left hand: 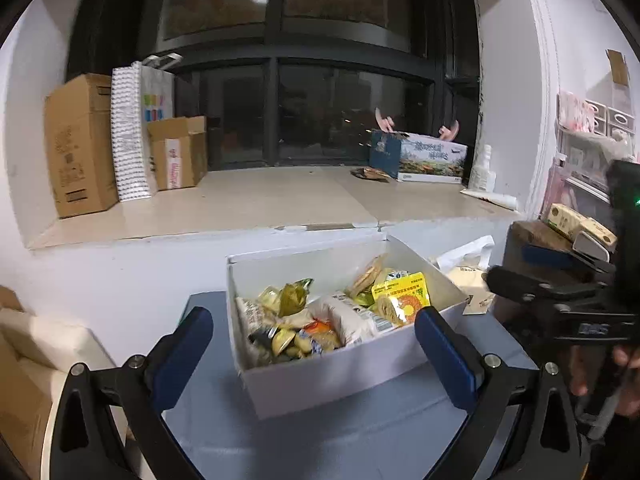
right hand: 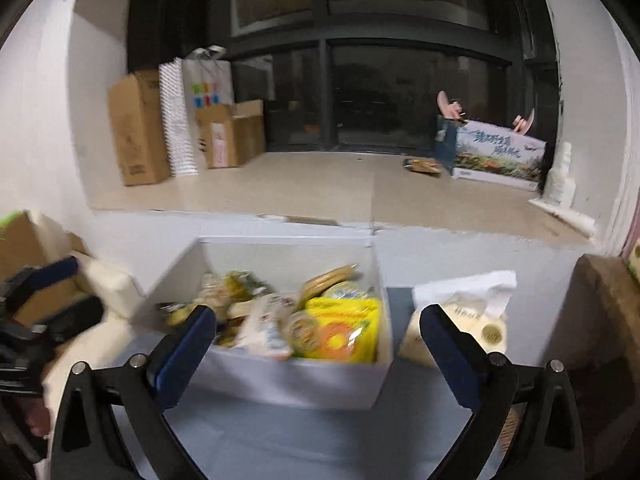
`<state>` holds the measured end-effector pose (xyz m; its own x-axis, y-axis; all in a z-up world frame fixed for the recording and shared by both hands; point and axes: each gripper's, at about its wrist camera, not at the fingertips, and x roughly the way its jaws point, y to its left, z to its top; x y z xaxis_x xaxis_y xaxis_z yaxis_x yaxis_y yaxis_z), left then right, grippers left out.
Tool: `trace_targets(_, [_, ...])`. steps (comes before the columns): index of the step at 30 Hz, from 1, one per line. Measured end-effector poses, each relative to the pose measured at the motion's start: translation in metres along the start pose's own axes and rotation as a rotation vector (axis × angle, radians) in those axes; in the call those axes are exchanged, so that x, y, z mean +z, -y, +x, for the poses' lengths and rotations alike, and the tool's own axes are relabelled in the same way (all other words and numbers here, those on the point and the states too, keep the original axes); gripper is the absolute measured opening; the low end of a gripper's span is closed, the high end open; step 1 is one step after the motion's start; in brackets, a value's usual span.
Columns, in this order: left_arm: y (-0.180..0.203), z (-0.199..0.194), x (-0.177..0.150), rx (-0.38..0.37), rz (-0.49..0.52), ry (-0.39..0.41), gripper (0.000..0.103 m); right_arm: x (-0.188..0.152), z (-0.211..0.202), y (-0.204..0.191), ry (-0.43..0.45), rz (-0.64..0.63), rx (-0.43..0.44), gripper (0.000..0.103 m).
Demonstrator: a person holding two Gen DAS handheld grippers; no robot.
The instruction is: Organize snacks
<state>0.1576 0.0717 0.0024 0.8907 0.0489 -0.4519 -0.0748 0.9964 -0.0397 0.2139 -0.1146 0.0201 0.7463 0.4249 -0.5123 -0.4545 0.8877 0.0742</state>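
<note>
White snack box [left hand: 340,368] sits mid bench [left hand: 360,432], lid off, packed w/ snacks: yellow packet [left hand: 402,298] at right side, round crackers [left hand: 366,274] far right, green-wrapped bits [left hand: 294,294] left-center. Box near wall faces both cams; far wall almost against the white wall under the window ledge [left hand: 248,200].

Left claw [left hand: 314,350] apart, nothing between fingers, near the box's near-left corner. Right claw [right hand: 318,354] also apart, empty; box's near-right corner sits between its fingers in the right wrist view. Right wrist view is blurred.

Room: bare blue-grey bench strip near side of box, in front of both claws. Narrow gap right of box, then white plastic bag [right hand: 468,304] just beside it. Brown thing at far right edge, can't tell what. Left of box: cream cushion-like thing [left hand: 48,344] and cardboard.

Ledge above: cardboard boxes [left hand: 80,144] far left, printed carton [left hand: 428,156] far right, white bottle [left hand: 482,170] beside it. Ledge mid is open. Dark window behind.
</note>
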Motion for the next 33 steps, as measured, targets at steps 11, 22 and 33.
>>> trace_targets(11, [0.016,-0.079,-0.048,-0.069,-0.059,-0.077,0.103,-0.048,-0.11,-0.012,0.062,-0.016,-0.015,0.103])
trace_targets(22, [0.034,-0.147,-0.078,-0.098,-0.035,-0.094,0.103,-0.093,-0.176,-0.02,0.038,0.051,-0.072,0.103])
trace_targets(33, [0.051,-0.141,-0.077,-0.115,0.019,-0.119,0.103,-0.096,-0.182,-0.017,0.025,0.053,-0.106,0.103])
